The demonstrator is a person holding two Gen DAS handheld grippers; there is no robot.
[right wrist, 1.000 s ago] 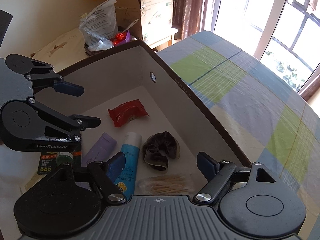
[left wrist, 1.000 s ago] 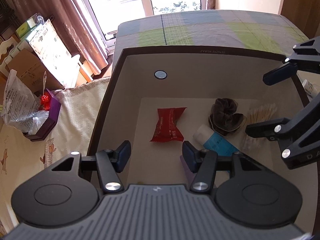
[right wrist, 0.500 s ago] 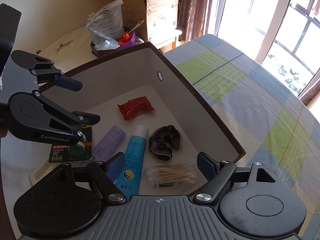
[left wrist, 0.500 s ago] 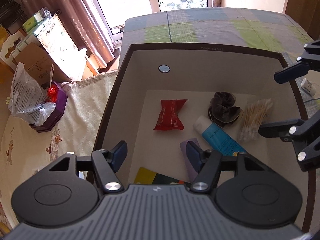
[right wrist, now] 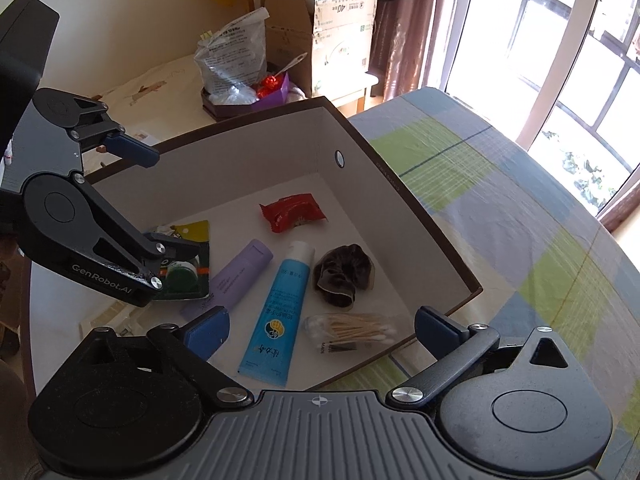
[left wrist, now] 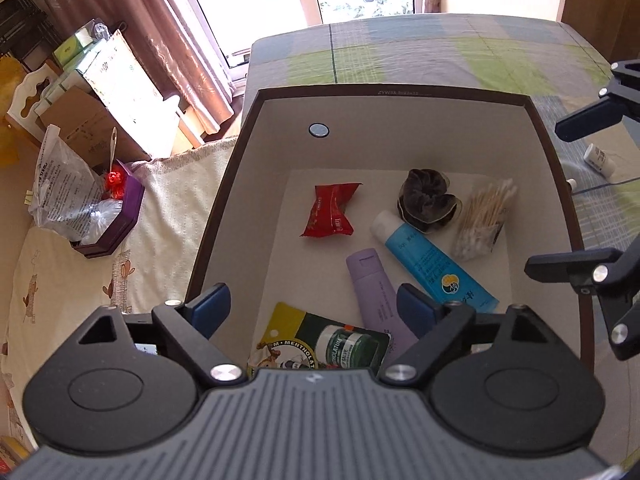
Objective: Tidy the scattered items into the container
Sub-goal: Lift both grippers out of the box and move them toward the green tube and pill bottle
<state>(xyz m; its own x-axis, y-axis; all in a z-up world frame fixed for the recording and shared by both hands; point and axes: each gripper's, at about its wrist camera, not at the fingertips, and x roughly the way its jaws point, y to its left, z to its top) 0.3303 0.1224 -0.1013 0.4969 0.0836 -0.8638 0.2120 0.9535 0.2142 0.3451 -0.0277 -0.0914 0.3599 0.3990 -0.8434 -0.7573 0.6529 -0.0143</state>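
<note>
While both grippers hang above the brown-rimmed box (left wrist: pixel 400 94), their jaws stand wide apart and hold nothing: the left gripper (left wrist: pixel 312 306) over the near edge, the right gripper (right wrist: pixel 322 330) over the box's right side. Just ahead of the left fingertips lie a green menthol balm card (left wrist: pixel 324 340) and a lilac tube (left wrist: pixel 374 296), with a blue tube (left wrist: pixel 432 260) beside it. Farther ahead sit a red snack packet (left wrist: pixel 330 216), a dark scrunchie (left wrist: pixel 426 200) and a bag of cotton swabs (left wrist: pixel 484 220), all on the box floor. Beyond the right gripper's upper finger, outside the box on the checked cloth (left wrist: pixel 440 52), lies a small white bottle (left wrist: pixel 600 160).
</note>
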